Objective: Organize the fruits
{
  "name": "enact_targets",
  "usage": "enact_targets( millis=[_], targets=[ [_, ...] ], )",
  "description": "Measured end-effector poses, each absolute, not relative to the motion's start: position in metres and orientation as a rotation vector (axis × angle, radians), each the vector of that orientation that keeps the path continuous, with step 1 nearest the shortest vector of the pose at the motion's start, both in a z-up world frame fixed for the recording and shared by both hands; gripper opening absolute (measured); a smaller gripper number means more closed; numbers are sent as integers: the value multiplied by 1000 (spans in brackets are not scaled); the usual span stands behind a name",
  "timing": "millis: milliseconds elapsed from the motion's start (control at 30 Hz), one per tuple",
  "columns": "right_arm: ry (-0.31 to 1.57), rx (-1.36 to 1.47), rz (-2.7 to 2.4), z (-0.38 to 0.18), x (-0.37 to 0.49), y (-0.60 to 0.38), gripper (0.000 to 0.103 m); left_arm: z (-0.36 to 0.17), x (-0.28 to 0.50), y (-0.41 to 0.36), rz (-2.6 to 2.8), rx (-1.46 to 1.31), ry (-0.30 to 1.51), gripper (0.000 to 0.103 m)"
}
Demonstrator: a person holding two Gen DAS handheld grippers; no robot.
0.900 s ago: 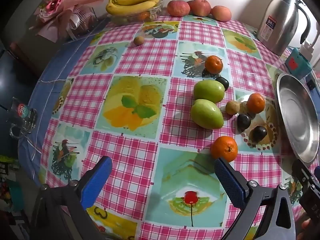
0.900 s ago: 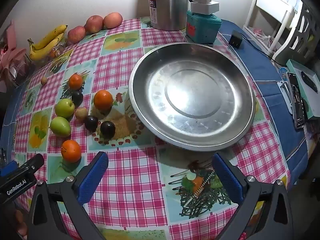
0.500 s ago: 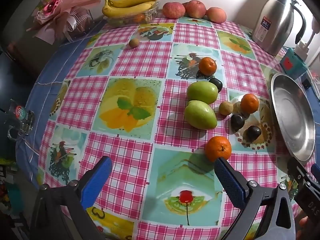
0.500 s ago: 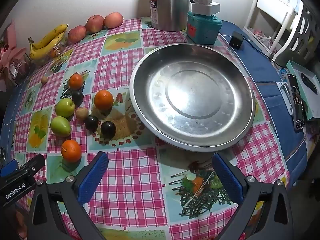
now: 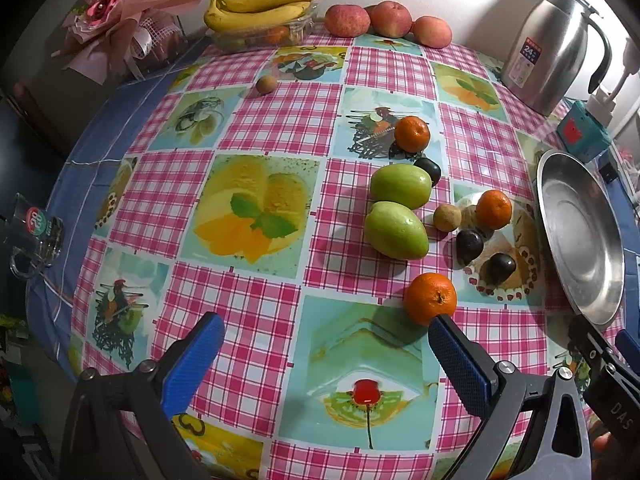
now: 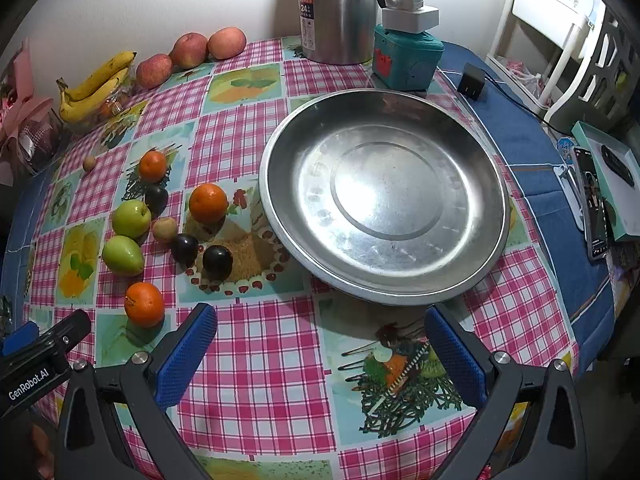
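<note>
A big empty steel plate (image 6: 384,276) lies on the checked tablecloth; it also shows in the left wrist view (image 5: 560,184). Left of it lie three oranges, the nearest one (image 5: 430,298) (image 6: 144,304), two green mangoes (image 5: 396,230) (image 6: 122,255), three dark plums (image 6: 217,261) and a small brown fruit (image 5: 447,217). My left gripper (image 5: 324,352) is open and empty, its right finger (image 5: 456,354) just below the nearest orange. My right gripper (image 6: 320,344) is open and empty in front of the plate.
Bananas (image 5: 260,4) and three apples (image 5: 390,20) line the back wall, with a steel kettle (image 6: 340,8) and a teal box (image 6: 406,56). A bouquet (image 5: 116,20) is back left. A glass mug (image 5: 34,232) stands at the left edge. A phone (image 6: 592,204) lies right.
My left gripper has shifted slightly right and forward, so the nearest orange now sits just above its right finger. The right gripper has barely moved.
</note>
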State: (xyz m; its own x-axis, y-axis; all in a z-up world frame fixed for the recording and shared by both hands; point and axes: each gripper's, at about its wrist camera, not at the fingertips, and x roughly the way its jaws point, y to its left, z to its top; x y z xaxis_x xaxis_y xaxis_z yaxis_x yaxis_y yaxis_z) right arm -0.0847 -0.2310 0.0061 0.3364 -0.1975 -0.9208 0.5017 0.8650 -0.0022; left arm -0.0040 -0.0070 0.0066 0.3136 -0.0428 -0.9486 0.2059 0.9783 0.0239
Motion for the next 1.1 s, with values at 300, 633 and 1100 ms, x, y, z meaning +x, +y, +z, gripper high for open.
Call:
enact_targets(
  millis=[300, 633, 1100],
  targets=[
    [1141, 308, -466, 6, -84, -231, 103, 6, -4, -7, -169, 144, 1244, 103],
    [1139, 309, -466, 7, -84, -230, 103, 6, -2, -4, -162, 137, 1241, 103],
    [1139, 310, -466, 7, -84, -230, 103, 6, -2, -3, -159, 134, 1241, 103]
  ],
)
